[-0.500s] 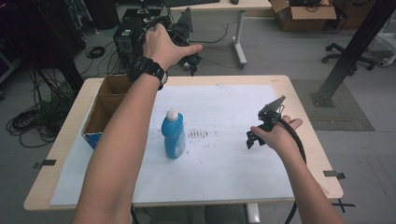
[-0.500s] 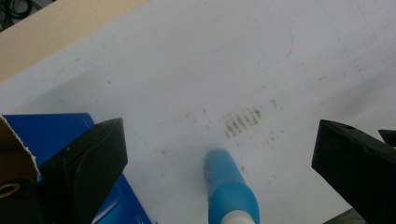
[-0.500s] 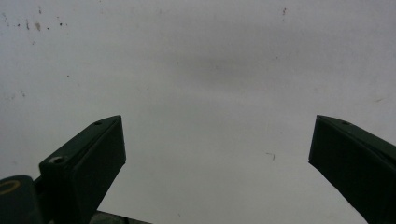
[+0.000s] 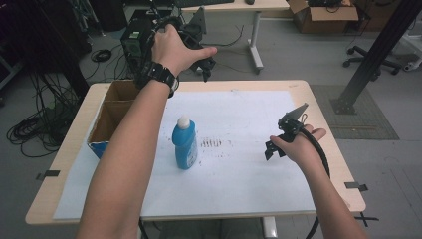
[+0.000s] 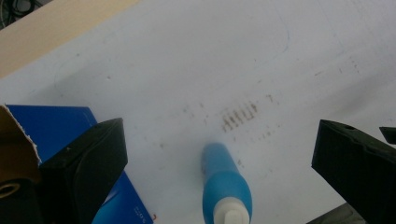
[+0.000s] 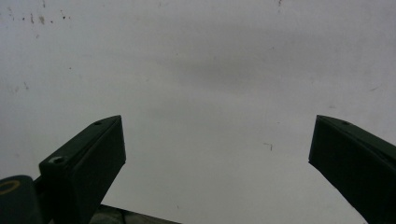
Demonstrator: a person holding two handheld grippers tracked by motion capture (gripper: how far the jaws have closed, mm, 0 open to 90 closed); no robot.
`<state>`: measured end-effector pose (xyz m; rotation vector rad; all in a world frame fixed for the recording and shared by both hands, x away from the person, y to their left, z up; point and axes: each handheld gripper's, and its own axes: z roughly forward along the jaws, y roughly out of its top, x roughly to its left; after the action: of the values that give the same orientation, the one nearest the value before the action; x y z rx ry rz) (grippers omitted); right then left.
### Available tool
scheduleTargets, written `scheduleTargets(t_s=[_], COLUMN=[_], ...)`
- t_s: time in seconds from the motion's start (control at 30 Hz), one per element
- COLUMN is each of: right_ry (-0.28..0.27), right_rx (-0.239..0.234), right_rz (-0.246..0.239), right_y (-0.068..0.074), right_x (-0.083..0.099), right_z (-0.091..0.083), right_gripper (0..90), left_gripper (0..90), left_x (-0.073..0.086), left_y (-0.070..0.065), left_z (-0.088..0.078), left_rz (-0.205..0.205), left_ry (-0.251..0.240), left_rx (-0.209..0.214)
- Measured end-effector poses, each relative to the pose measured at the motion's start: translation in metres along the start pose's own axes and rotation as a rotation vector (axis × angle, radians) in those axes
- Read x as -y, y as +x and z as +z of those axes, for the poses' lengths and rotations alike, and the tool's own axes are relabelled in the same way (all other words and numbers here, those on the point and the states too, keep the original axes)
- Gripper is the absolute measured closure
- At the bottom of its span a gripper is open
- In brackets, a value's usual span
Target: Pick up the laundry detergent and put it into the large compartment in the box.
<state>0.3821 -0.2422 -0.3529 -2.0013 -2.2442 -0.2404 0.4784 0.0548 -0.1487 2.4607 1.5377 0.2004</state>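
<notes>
Looking down from the high view: my left gripper (image 4: 199, 47) is raised over the far edge of the table (image 4: 318, 99), beyond the white sheet (image 4: 249, 149), jaws apart with nothing between them. My left hand (image 4: 174, 47) wears a black watch (image 4: 159, 77). The blue bottle (image 4: 184, 143) stands upright on the sheet, white cap up, near the middle-left, just right of my left forearm, which crosses in front of the cardboard box (image 4: 114, 112) at the table's left edge. A patch of dark marks (image 4: 211, 143) sits just right of the bottle. My right gripper (image 4: 283, 139) is low over the sheet's right part, well apart from the bottle, cable looping back past my wrist.

Left gripper view: jaws spread wide, released, empty. Blue bottle (image 5: 225, 186) lies between them in the frame but far below, touching neither. Dark marks (image 5: 240, 116) beyond it. Box corner (image 5: 70, 126), blue side and brown flap, beside the left jaw.

Right gripper view: jaws wide apart, empty, bare white sheet (image 6: 210, 70) beneath, a few specks.
</notes>
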Motion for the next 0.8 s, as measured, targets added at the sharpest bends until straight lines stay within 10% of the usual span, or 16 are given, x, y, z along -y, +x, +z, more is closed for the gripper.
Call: scheduleTargets(t_s=[0.8], right_ry=[-0.026], right_rx=[-0.02], right_rz=[-0.007], right_y=[0.0], right_x=[0.023], right_z=[-0.004], right_gripper=[3.8], left_gripper=[3.8], left_x=[0.052], left_y=[-0.019], left_z=[0.0], left_rz=[-0.012], left_ry=[0.035], left_rx=[-0.036])
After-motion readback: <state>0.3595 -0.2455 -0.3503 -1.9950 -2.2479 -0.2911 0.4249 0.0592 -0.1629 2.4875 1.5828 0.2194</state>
